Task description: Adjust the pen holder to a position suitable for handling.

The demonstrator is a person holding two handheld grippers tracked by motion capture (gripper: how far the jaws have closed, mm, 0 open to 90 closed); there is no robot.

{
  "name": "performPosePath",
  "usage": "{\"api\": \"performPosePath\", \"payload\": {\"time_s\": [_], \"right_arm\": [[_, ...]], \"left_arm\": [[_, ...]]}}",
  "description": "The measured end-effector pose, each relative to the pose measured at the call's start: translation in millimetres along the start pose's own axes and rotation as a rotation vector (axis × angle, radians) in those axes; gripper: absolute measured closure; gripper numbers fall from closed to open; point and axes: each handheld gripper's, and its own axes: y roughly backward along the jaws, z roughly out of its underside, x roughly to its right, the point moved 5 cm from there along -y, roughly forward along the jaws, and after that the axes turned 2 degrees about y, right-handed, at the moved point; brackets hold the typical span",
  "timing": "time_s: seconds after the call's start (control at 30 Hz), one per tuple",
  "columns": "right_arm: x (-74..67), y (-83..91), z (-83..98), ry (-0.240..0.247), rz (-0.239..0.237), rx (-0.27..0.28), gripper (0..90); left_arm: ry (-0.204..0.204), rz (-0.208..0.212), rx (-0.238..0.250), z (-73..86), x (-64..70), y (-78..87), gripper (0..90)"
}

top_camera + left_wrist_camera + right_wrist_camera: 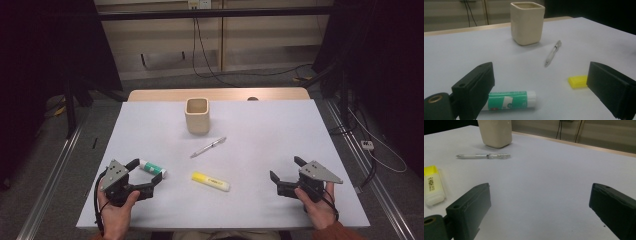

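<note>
On the white desk (150, 125), at its near left corner, the left tongs (149, 176) lay low in a person's hand with the jaws spread wide and nothing gripped. A green-and-white glue stick (153, 169) lay flat between those jaws, close to the far one; whether it touched that jaw could not be told. Just right of it lay a yellow highlighter (210, 181), with a clear pen (208, 148) beyond it and a beige square cup (197, 115) standing upright farther back. Well apart, at the near right, the right tongs (286, 171) were held wide open and empty over bare desk.
</note>
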Motion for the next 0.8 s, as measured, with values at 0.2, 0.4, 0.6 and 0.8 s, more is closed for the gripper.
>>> {"api": "performPosePath", "payload": {"time_s": [0.2,0.4,0.6,0.8], "right_arm": [[2.9,0.8,0.5,-0.017,0.005,0.002,3.6],[1.9,1.3,0.7,-0.019,-0.005,0.0,3.7],[1.9,0.1,0.9,-0.019,-0.009,-0.003,3.7],[1.8,0.5,0.8,-0.019,-0.01,-0.004,3.7]], "left_arm": [[0.022,0.008,-0.048,-1.0,2.9,-4.2,9.0],[0.048,0.015,-0.067,-6.7,3.9,-10.1,9.1],[0.057,0.062,-0.107,-14.3,5.3,-21.5,9.0],[0.065,0.077,-0.149,-22.7,4.4,-39.5,8.2]]}}
